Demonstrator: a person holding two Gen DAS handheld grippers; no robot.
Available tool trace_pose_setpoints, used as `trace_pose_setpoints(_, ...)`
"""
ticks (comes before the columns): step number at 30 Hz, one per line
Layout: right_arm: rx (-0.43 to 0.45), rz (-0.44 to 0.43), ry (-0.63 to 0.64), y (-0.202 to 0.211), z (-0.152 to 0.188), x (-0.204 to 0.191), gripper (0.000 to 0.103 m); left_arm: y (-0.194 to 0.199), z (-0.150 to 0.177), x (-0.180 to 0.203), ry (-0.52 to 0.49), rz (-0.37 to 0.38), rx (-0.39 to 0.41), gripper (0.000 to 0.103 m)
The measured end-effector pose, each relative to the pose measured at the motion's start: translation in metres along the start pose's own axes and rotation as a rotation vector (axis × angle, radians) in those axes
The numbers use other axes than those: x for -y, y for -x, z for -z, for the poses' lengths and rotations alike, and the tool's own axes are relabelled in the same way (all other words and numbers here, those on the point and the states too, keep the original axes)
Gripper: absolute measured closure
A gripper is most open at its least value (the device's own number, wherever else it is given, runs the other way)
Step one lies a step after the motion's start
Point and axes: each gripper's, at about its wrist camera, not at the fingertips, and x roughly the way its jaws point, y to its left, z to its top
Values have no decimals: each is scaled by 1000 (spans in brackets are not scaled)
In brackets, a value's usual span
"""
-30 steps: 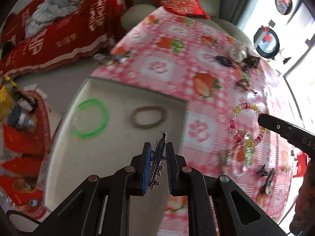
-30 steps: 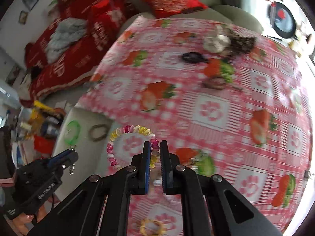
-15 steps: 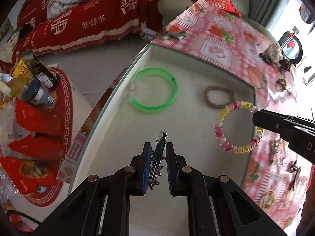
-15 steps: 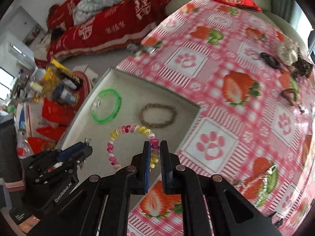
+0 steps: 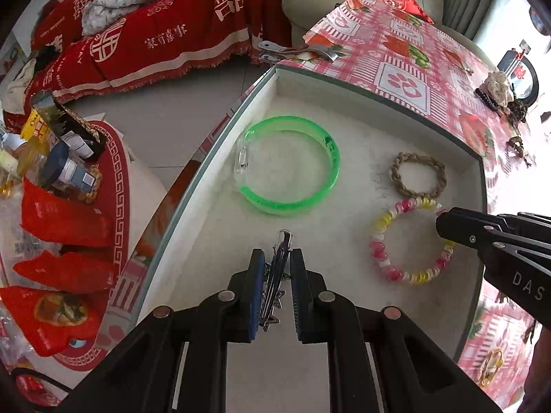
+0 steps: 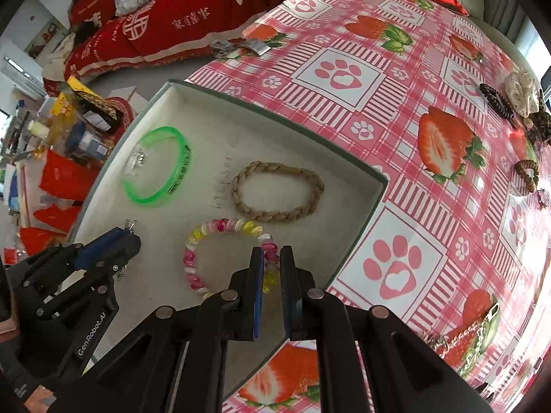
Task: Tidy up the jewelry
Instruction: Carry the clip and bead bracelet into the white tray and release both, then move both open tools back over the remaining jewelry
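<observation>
The left gripper [image 5: 277, 268] is squeezed almost shut on a thin metal hair clip [image 5: 275, 282]. The clip stands on its edge between the pads. Its long side runs the same way as the fingers, and its rounded tip pokes out past them toward the green bangle [image 5: 289, 165]. Little spiky bits stick out near the back of the clip.

The right gripper [image 6: 272, 272] is closed tight on one side of a pink, yellow and white coil bracelet [image 6: 224, 241]. The rest of the ring hangs out to the left of the fingers, over the floor of the white tray [image 6: 275, 120].

Both held things are above the tray. The green bangle and a braided tan bracelet [image 6: 275, 192] lie flat in it, apart from each other. The tray sits on a table with a pink tablecloth [image 6: 378, 103] that has strawberries and paw prints.

The left tool says "GenRobot.AI" on its side. The right tool shows the letters "DAS". A red cloth [image 5: 165, 34] on the sofa has white Chinese writing.
</observation>
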Motion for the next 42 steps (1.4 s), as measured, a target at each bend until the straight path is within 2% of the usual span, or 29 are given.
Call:
trace_pose_setpoints(9, -11, 32, -8, -12, -5, -3, 93, -3, -6, 5, -25, -43, 7, 81)
trace_pose_setpoints(13, -16, 19, -20, -12, -7, -2, 89, -1, -6, 4, -22, -51, 3, 81)
trace_pose_setpoints(15, -12, 4, -30, -10, -8, -1, 82, 0, -5, 3, -21, -52, 4, 81)
trace_pose_setpoints(17, 4, -10, -36, -3, -8, 3, 71, 2, -4, 4, -30, -66, 6, 81)
trace_pose_setpoints(19, 25, -37, -50, 4, -9, 5, 66, 4, -4, 5, -38, -76, 6, 81)
trace_pose_setpoints(20, 32, -46, -56, 8, -9, 6, 64, 5, -4, 5, -39, -77, 4, 74)
trace_pose_setpoints(21, 45, -60, -66, 13, -10, 8, 64, 6, -4, 4, -38, -76, 1, 59)
trace_pose_setpoints(22, 54, -68, -73, 16, -10, 9, 63, 7, -4, 4, -32, -76, 5, 19)
trace_pose_setpoints(23, 68, -78, -84, 22, -10, 10, 61, 11, -4, 3, -20, -78, 24, 2)
trace_pose_setpoints(25, 91, -90, -101, 31, -9, 13, 58, 19, -4, 3, -14, -81, 63, 2)
trace_pose_setpoints(29, 122, -105, -133, 46, -5, 18, 56, 20, -7, 6, -32, -91, 49, 2)
trace_pose_setpoints(34, 144, -109, -168, 60, 4, 28, 49, 32, -6, 16, -74, -100, 68, 0)
trace_pose_setpoints(41, 180, -91, -291, 87, 34, 71, 22, 52, 0, 61, -196, -50, 77, 0)
trace_pose_setpoints(42, 183, -86, -311, 91, 40, 79, 22, 55, 2, 70, -215, -41, 79, 0)
